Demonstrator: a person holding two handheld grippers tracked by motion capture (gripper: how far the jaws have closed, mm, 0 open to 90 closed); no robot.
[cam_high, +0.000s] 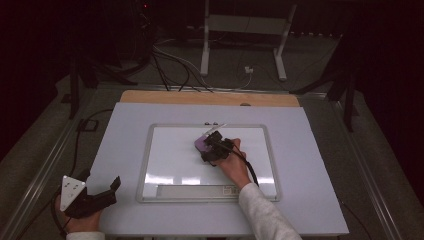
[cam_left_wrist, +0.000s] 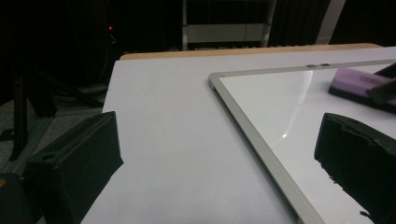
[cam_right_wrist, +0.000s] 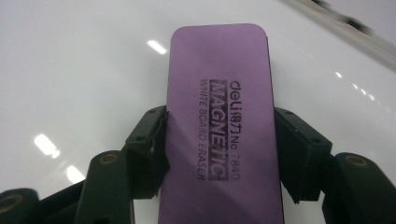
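- The right gripper (cam_right_wrist: 219, 154) is clamping a purple whiteboard eraser (cam_right_wrist: 219, 116) across its narrow width, one of the jaws pressing on each long side.
- The eraser's long axis is running straight ahead from between those jaws, so most of its length is sticking out beyond their tips, printed face up toward the camera.
- Under the jaws, the eraser is sitting flat on the whiteboard (cam_high: 165, 150), in its far middle part, near the top frame edge; any wiping stroke would, I judge, be sliding it sideways or back across that glossy surface.
- The left gripper (cam_high: 92, 197) is resting well apart, at the near left corner of the worktop (cam_high: 310, 200), its jaws standing wide open with nothing between them.
- From the left jaws, the eraser (cam_left_wrist: 359, 81) is lying far ahead and to the right, so the right hand (cam_high: 232, 167) is plainly the nearer one.
- The board looks clean, with ceiling lights glinting on it.
- Beyond the worktop, the room is dark, with cables and a metal stand (cam_high: 245, 30) on the floor.
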